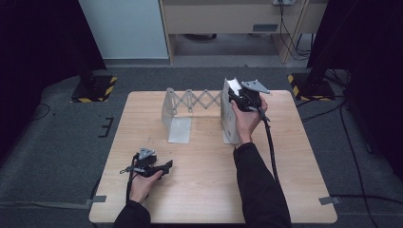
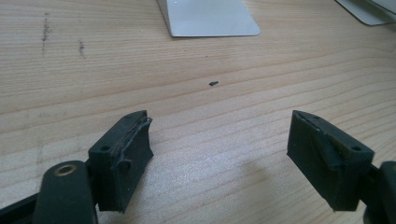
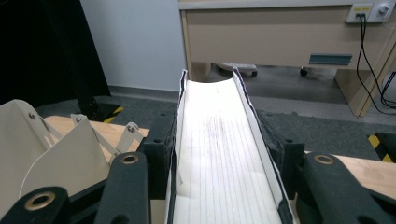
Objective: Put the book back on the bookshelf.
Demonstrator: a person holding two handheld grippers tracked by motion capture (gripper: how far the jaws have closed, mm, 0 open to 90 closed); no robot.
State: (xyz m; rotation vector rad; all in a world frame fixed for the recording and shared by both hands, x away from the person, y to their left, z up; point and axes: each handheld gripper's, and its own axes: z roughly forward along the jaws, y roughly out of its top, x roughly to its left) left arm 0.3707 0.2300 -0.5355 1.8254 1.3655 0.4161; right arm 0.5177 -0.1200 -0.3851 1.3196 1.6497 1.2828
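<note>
Item: book point(image 3: 219, 154), white lined pages between dark covers, is held by the right claw point(image 1: 236, 98), whose jaws are closed against the two covers with the pages bowed into a trough between them; in the high view the book point(image 1: 234, 85) is seen just ahead of that claw, above the right end plate point(image 1: 229, 124) of an expanding metal book rack point(image 1: 192, 102). The rack's scissor lattice and left end plate point(image 1: 173, 116) are placed to the left of the right claw, standing on the wooden tabletop point(image 1: 209, 180). Item: left claw point(image 1: 164, 166) is rested low near the tabletop's near-left part, well apart from the rack; its jaws are spread wide with nothing between them, bare wood point(image 2: 210, 140) being seen in the gap, and the foot of the left end plate point(image 2: 210, 18) lies ahead of it.
</note>
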